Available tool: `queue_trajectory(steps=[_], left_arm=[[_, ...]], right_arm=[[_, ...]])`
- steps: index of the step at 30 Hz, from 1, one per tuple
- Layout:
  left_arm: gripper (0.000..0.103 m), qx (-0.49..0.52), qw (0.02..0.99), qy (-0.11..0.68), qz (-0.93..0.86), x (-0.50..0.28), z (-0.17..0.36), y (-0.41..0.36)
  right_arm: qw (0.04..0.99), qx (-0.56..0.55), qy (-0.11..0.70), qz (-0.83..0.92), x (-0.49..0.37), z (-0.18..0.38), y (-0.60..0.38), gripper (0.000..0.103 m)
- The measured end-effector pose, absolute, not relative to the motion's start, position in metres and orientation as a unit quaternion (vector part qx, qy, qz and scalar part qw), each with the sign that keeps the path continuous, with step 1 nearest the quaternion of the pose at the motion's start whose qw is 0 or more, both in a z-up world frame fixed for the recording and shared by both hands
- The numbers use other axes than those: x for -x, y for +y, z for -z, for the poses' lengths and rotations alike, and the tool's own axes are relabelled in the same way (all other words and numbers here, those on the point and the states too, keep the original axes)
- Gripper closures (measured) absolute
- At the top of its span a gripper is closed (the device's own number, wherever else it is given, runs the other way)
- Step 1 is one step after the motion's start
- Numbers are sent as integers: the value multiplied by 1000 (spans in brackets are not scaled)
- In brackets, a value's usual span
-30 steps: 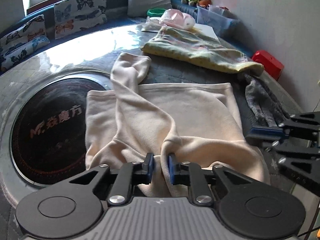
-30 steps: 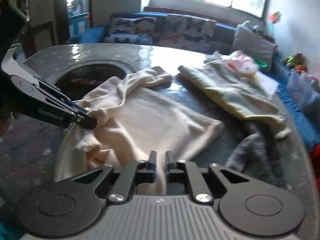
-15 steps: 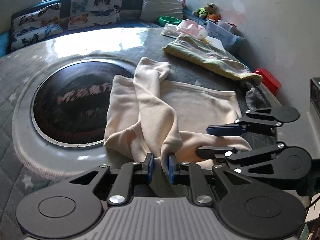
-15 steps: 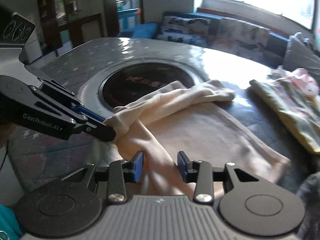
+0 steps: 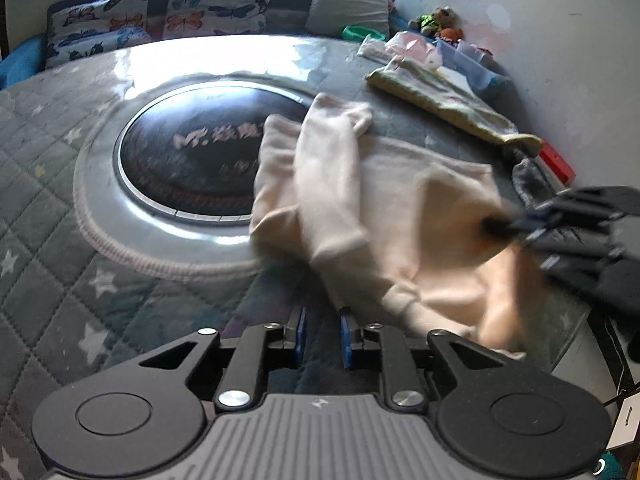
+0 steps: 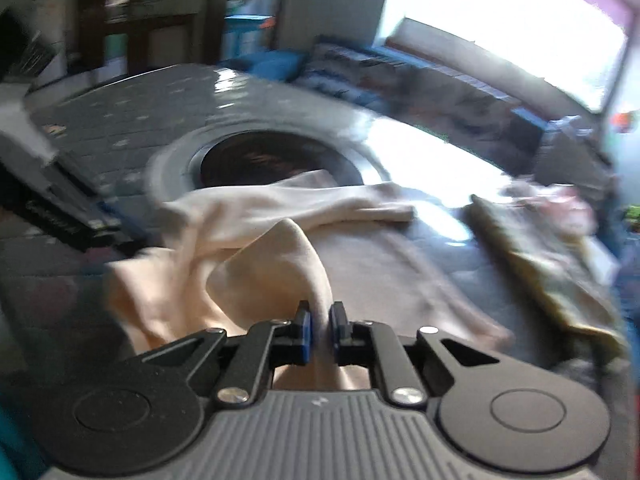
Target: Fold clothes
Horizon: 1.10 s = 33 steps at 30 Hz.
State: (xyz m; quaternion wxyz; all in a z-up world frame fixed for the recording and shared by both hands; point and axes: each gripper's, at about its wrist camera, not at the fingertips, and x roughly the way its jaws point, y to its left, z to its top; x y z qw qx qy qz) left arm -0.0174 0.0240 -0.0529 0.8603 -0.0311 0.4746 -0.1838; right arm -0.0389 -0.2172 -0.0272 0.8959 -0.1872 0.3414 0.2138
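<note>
We grip the garment (image 6: 256, 264) in right gripper (image 6: 319, 322) — clamped | left gripper (image 5: 322, 330) apart — nothing between its fingers

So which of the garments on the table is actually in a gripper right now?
The cream garment, pinched by the right gripper. The yellow-green one and the grey one lie untouched; the left gripper holds nothing.

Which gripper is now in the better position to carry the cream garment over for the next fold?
Probably the right gripper: it pinches a raised fold of the cream garment. The left gripper is open, with nothing between its fingers, beside the cloth's edge.
</note>
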Motion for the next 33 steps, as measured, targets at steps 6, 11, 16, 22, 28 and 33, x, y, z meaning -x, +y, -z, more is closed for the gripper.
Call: queue_trajectory(steps=[6, 11, 16, 22, 28, 33], left_arm=[[77, 36, 861, 475, 177, 10, 50, 29], [47, 47, 869, 466, 162, -16, 38, 23], [33, 59, 876, 457, 147, -42, 25, 18], [28, 62, 872, 466, 137, -67, 30, 10], [50, 59, 859, 490, 133, -86, 49, -1], [94, 70, 860, 488, 133, -87, 51, 6]], right_arm=[[910, 162, 374, -78, 45, 27, -284, 85], [918, 144, 367, -52, 54, 19, -315, 63], [921, 129, 354, -98, 50, 20, -293, 50], [909, 109, 377, -141, 23, 35, -266, 50], [898, 98, 407, -138, -3, 57, -262, 49], [895, 99, 415, -132, -13, 66, -260, 42]])
